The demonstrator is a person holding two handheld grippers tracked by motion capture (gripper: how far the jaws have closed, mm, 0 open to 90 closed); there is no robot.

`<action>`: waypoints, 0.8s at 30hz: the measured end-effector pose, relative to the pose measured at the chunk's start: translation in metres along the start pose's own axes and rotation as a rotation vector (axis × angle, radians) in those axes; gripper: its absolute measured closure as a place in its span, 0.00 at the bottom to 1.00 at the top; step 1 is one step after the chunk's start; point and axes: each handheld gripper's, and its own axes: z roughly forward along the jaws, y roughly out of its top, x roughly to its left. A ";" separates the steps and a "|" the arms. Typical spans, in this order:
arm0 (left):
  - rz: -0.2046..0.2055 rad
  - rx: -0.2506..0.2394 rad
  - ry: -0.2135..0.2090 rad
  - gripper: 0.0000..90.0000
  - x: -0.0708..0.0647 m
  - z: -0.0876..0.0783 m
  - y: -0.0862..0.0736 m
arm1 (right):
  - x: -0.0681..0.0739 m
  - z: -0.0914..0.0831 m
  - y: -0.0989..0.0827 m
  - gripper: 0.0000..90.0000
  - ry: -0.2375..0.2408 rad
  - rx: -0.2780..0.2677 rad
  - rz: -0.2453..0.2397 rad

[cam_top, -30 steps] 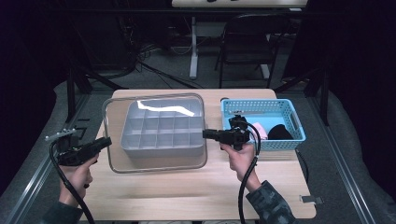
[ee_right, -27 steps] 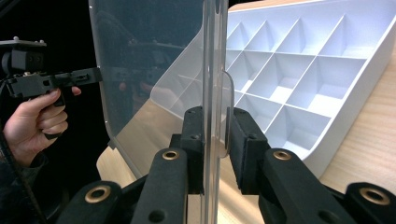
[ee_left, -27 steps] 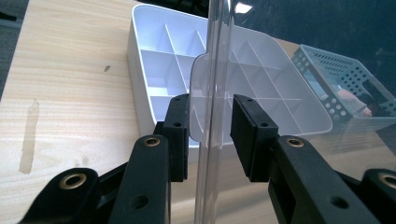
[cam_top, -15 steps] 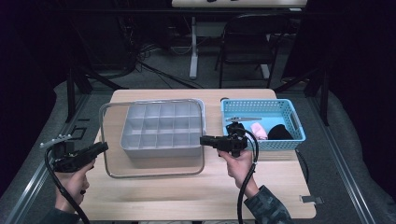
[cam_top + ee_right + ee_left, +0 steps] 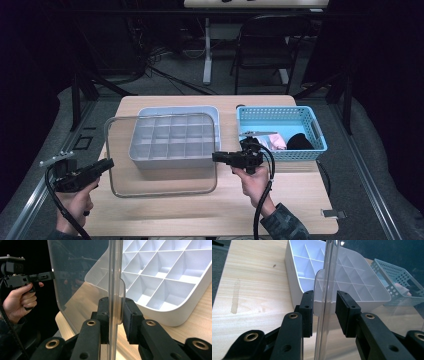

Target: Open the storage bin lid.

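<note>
We see a white divided organizer tray (image 5: pixel 172 142) with bare compartments on the worktop (image 5: pixel 165 212). The blue basket (image 5: pixel 280 117), beyond the right gripper's (image 5: pixel 218 157) fingers, holds pink and black items too small to name. Both pairs of fingers are narrowed onto the clear lid (image 5: pixel 160 187), the left gripper (image 5: pixel 109 164) at one edge, the right at the opposite. The lid hangs flat between them, its near half over the worktop; its glare blurs the edges.
</note>
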 end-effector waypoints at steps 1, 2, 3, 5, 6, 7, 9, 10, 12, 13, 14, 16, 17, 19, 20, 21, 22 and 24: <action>-0.001 0.001 0.001 0.76 0.000 0.000 -0.001 | 0.000 0.000 -0.001 0.86 -0.001 0.004 -0.002; -0.001 0.005 0.002 0.76 0.000 -0.001 -0.002 | 0.000 0.001 -0.002 0.86 0.002 0.004 -0.001; -0.001 0.005 0.002 0.76 0.000 -0.001 -0.002 | 0.000 0.001 -0.002 0.86 0.002 0.004 -0.001; -0.004 0.003 0.004 0.76 0.000 -0.001 -0.004 | 0.000 0.001 -0.004 0.86 0.002 0.007 0.006; -0.006 0.005 0.004 0.76 0.001 -0.001 -0.004 | 0.000 0.001 -0.004 0.86 0.002 0.007 0.006; -0.002 0.008 0.002 0.76 0.001 -0.002 -0.005 | -0.001 0.002 -0.005 0.86 0.003 0.011 0.004; -0.005 0.010 0.005 0.76 0.002 -0.002 -0.006 | 0.000 0.002 -0.006 0.86 0.001 0.013 0.005; -0.005 0.010 0.005 0.76 0.002 -0.002 -0.006 | 0.000 0.002 -0.006 0.86 0.001 0.013 0.005; -0.009 0.012 0.007 0.76 0.002 -0.003 -0.009 | 0.001 0.003 -0.008 0.86 0.006 0.020 0.005; -0.011 0.014 0.006 0.76 0.002 -0.004 -0.009 | 0.000 0.003 -0.009 0.86 0.006 0.026 0.003; -0.011 0.014 0.006 0.76 0.002 -0.004 -0.009 | 0.000 0.003 -0.009 0.86 0.006 0.026 0.003; -0.008 0.017 0.008 0.76 0.003 -0.004 -0.011 | 0.000 0.004 -0.010 0.86 0.007 0.025 0.008; -0.011 0.016 0.006 0.76 0.003 -0.004 -0.011 | 0.000 0.005 -0.011 0.86 0.008 0.029 0.006; -0.013 0.017 0.008 0.76 0.004 -0.005 -0.013 | 0.000 0.006 -0.013 0.86 0.006 0.035 0.007; -0.013 0.016 0.009 0.76 0.004 -0.005 -0.013 | 0.000 0.006 -0.013 0.86 0.009 0.035 0.009; -0.010 0.019 0.011 0.76 0.004 -0.005 -0.013 | 0.000 0.006 -0.014 0.85 0.009 0.035 0.008; -0.012 0.018 0.011 0.76 0.004 -0.006 -0.014 | 0.000 0.006 -0.014 0.85 0.007 0.039 0.010; -0.009 0.015 0.011 0.76 0.003 -0.007 -0.014 | 0.001 0.007 -0.015 0.85 0.008 0.040 0.010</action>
